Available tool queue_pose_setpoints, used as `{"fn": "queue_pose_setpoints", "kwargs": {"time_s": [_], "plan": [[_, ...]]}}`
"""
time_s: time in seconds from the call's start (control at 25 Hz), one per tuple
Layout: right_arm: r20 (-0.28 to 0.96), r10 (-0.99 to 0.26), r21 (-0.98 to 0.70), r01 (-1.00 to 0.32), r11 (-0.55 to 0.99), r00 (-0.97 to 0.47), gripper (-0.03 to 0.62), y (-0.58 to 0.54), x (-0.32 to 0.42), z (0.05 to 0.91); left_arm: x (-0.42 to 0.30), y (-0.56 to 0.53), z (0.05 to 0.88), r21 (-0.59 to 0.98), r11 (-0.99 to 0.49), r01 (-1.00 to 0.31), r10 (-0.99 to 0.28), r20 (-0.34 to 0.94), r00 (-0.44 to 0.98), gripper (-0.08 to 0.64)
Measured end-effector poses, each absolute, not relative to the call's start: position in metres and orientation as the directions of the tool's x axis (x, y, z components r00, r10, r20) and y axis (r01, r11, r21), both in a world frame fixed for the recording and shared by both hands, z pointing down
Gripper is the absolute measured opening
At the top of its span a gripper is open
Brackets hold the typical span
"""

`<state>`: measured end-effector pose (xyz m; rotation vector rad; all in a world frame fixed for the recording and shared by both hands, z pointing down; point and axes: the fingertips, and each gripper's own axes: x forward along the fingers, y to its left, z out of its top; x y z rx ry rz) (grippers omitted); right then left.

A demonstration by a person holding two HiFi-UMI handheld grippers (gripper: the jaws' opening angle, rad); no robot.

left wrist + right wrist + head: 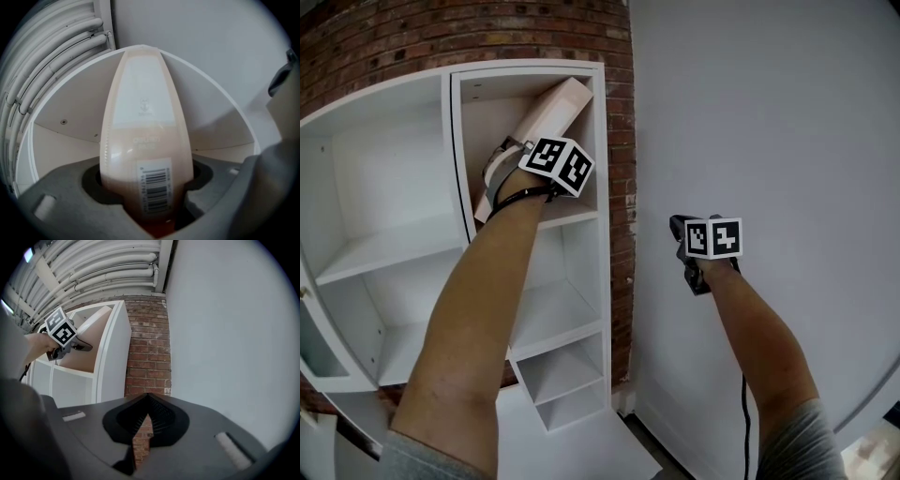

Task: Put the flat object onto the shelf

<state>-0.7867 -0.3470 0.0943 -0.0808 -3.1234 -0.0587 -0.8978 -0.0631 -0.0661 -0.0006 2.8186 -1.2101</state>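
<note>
The flat object is a thin beige box [546, 122] with a barcode label [145, 140]. It leans tilted inside the top right compartment of the white shelf unit [602, 150], its upper end near the compartment's top right corner. My left gripper [502, 173] reaches into that compartment and is shut on the box's lower end [147, 201]. In the right gripper view the box [93, 319] and left gripper [82, 347] show at the upper left. My right gripper [682, 230] hangs to the right of the shelf before the grey wall, shut with nothing in it [140, 427].
The shelf unit has several other bare compartments [384, 244] to the left and below. A brick column [619, 94] runs along its right side, then a grey wall [769, 112]. White pipes [103, 268] run overhead.
</note>
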Motion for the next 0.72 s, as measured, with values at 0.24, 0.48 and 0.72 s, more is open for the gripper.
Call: {"fn": "queue_pose_setpoints", "kwargs": {"time_s": [0.24, 0.48, 0.72], "plan": [[0.031, 0.030, 0.035, 0.031, 0.999, -0.999, 0.009, -0.357, -0.764, 0.103, -0.892, -0.074, -0.059, -0.729, 0.683, -0.052, -0.119, -0.040, -0.992, 0.505], [0.040, -0.018, 0.039, -0.016, 0.999, -0.999, 0.009, -0.371, -0.724, 0.114, -0.861, -0.078, -0.054, -0.710, 0.699, -0.084, -0.207, -0.089, -0.974, 0.534], [0.039, -0.061, 0.061, -0.058, 0.996, -0.997, 0.009, -0.379, -0.664, 0.124, -0.787, -0.090, -0.068, -0.704, 0.702, -0.106, -0.330, -0.190, -0.925, 0.520]]}}
